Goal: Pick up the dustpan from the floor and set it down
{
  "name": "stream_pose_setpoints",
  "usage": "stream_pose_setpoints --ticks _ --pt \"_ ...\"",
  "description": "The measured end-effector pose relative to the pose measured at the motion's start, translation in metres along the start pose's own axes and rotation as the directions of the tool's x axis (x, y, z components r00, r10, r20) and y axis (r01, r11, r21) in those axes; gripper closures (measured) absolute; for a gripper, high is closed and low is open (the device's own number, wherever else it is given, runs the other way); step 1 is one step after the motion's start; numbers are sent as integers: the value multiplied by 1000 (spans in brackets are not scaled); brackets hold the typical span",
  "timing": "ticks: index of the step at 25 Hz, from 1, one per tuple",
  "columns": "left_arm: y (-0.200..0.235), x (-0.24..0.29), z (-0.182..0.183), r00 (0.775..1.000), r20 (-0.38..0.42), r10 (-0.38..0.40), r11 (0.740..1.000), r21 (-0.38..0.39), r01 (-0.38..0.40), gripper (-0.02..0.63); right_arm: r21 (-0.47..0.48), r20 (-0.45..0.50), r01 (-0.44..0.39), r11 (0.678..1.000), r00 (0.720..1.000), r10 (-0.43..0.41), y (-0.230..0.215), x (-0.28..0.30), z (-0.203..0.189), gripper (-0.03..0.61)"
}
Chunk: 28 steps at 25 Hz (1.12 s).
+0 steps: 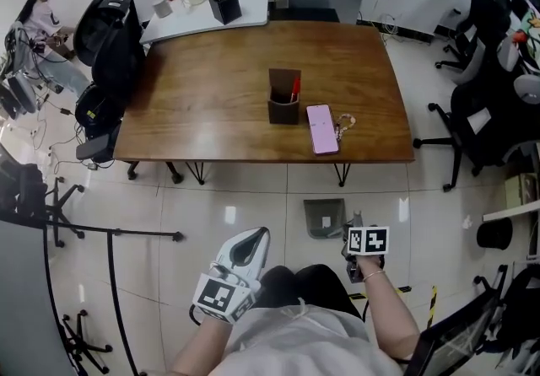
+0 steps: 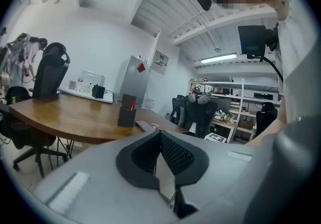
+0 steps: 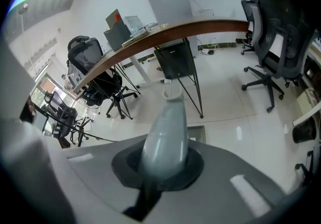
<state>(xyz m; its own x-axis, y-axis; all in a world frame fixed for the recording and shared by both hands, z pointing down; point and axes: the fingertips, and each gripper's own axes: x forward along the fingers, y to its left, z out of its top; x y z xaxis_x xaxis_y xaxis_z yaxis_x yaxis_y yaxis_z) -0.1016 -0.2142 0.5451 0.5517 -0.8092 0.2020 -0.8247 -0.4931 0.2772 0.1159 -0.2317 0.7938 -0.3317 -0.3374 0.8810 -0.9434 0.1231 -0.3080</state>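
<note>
Glossy tiled floor, wooden table — dustpan perhaps on floor

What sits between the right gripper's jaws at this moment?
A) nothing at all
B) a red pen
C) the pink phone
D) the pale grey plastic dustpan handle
D: in the right gripper view, the right gripper is closed on the pale grey plastic dustpan handle, which runs out ahead between its dark pads.

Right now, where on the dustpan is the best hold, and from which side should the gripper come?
By the handle, from the rear, the side away from the table. It is a narrow grey stem rising off the flat dustpan, slim enough for the jaws; the right gripper is shut on it there.
</note>
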Motion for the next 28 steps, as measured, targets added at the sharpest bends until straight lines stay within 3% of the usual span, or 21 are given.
stream_pose_setpoints --ticks 4,8,9,10,11,12,13,16,19,22,28 --pt "5 5 -15 1000 -23 -4 1000 0 4 600 33 21 8 999 1000 -9 -3 6 -4 575" --pt "4 7 -16 999 -40 -9 1000 -10 9 600 9 -70 111 994 991 -110 -15 11 -23 555" --pt "3 6 -15 999 -39 -11 1000 -12 10 600 6 -104 103 995 989 -102 -14 13 -30 506" --pt "2 5 -13 999 -40 -13 1000 -12 12 600 22 -140 58 998 989 -55 -8 17 -36 357" --pt "0 4 -11 999 -42 -14 1000 -12 13 600 52 -169 -1 999 986 10 -1 20 -42 157" --pt "-1 3 -10 999 -46 -14 1000 -13 13 599 77 -183 -41 996 982 55 4 22 -46 26" --pt "-2 1 -11 999 -50 -14 1000 -15 13 600 77 -183 -45 996 981 58 5 22 -47 -6" --pt "-3 -4 -12 998 -56 -16 999 -30 15 600 -17 -158 59 998 986 -61 -9 11 -44 -8" --pt "-5 -11 -3 998 -64 -13 999 -39 11 599 -57 -142 115 992 982 -122 -14 -7 -42 -8" --pt "-10 -20 16 998 -68 -16 999 -49 13 600 -82 -84 138 987 986 -144 -6 -40 -32 -6" --pt "-36 -47 43 995 -59 -82 995 -55 79 600 -40 54 135 990 990 -132 27 -116 -11 -3"
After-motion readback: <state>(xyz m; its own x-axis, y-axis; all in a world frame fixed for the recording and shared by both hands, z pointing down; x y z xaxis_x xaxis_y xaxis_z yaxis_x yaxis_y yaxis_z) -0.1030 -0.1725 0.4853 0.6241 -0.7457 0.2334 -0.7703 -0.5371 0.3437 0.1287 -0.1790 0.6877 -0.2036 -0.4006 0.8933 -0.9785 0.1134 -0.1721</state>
